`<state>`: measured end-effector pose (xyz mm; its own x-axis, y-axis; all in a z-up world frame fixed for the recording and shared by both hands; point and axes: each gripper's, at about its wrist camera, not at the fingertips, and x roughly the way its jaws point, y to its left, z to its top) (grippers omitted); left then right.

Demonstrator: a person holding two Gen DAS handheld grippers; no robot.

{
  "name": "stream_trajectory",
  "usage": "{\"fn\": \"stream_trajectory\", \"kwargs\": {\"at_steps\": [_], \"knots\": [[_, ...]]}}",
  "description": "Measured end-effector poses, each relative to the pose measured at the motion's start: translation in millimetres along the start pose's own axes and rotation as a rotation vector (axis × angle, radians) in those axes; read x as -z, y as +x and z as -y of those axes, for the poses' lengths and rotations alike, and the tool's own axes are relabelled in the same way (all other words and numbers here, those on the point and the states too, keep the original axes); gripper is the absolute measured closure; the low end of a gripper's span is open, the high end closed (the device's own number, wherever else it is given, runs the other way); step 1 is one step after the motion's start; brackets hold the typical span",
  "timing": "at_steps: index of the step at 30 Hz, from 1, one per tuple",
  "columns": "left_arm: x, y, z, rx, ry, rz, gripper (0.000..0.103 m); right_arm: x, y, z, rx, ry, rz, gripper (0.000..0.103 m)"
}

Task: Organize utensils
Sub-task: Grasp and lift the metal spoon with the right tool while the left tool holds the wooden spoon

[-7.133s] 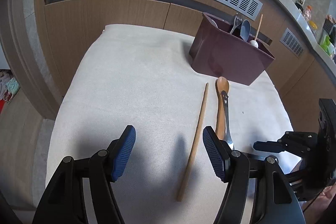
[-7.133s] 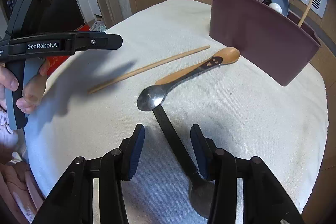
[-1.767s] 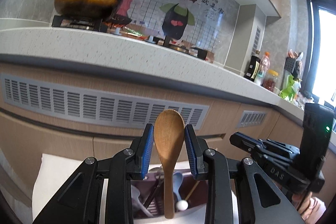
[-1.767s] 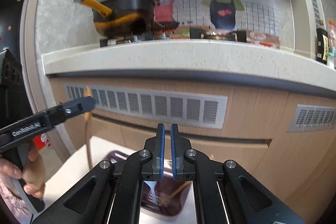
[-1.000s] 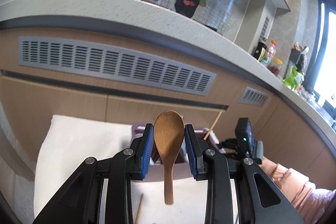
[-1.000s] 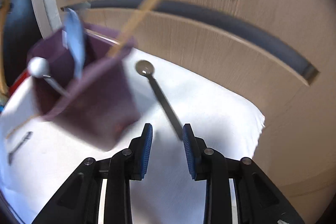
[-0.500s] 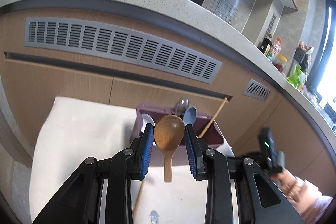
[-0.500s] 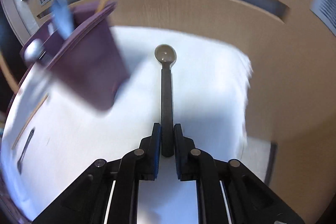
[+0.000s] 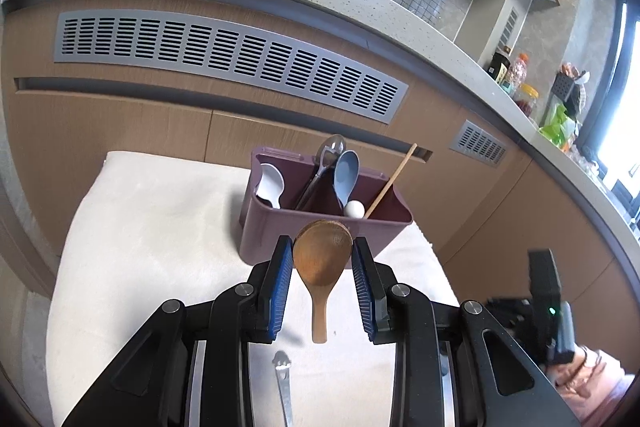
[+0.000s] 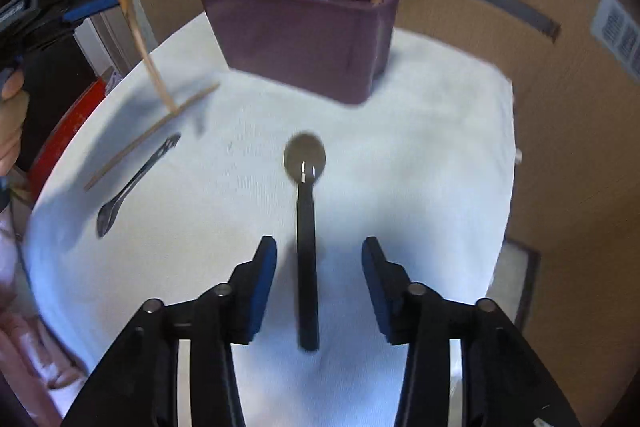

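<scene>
The left gripper [image 9: 322,279] was clamped on the bowl of a wooden spoon [image 9: 322,259], the handle hanging down between the blue pads [image 9: 280,283] above the white cloth [image 9: 152,227]. Straight ahead of it and slightly below stood the purple caddy [image 9: 320,223], its near wall directly beyond the spoon's bowl. Inside the caddy leaned a white spoon [image 9: 269,187] on the left, a metal spoon [image 9: 326,157] and a pale blue spoon [image 9: 346,167] in the middle, a white ball-ended piece [image 9: 354,209], and a single chopstick [image 9: 390,181] slanting out to the right. Beneath the gripper the handle end of another metal spoon [image 9: 282,379] lay on the cloth.

The right gripper [image 10: 318,285] had just been opening; its jaws stood apart, and the black-handled spoon [image 10: 306,227] lay between them on the cloth without touching either pad, bowl pointing away. The caddy [image 10: 304,43] sat farther ahead. To the gripper's left lay the second chopstick [image 10: 152,137] and the metal spoon [image 10: 134,183], close together. The view was motion-blurred.
</scene>
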<state>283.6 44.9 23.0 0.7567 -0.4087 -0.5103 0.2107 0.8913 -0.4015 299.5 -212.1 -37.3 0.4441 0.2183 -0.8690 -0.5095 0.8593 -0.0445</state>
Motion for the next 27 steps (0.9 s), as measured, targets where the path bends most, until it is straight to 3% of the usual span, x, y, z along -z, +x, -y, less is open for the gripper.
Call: {"fn": "stream_trajectory", "kwargs": {"at_steps": [8,10,11,13,19,27], "knots": [[5,-8,1,-0.036,0.028,-0.028,0.072,-36,65,-5,0.011,0.006,-0.015,0.06],[7,-8,1,-0.044,0.038,-0.035,0.072,-36,77,-4,0.025,0.018,-0.037,0.066],[8,-8,2,-0.05,0.045,-0.039,0.072,-35,77,-4,0.027,0.019,-0.031,0.077],[10,-8,4,-0.064,0.06,-0.043,0.072,-32,71,-10,0.048,-0.002,-0.027,0.077],[6,-10,14,-0.073,0.099,-0.049,0.072,-19,4,-16,-0.018,0.049,0.112,0.078],[-34,-38,53,-0.025,0.181,0.036,0.072,-43,-119,-19,-0.009,0.088,0.432,0.08]]}}
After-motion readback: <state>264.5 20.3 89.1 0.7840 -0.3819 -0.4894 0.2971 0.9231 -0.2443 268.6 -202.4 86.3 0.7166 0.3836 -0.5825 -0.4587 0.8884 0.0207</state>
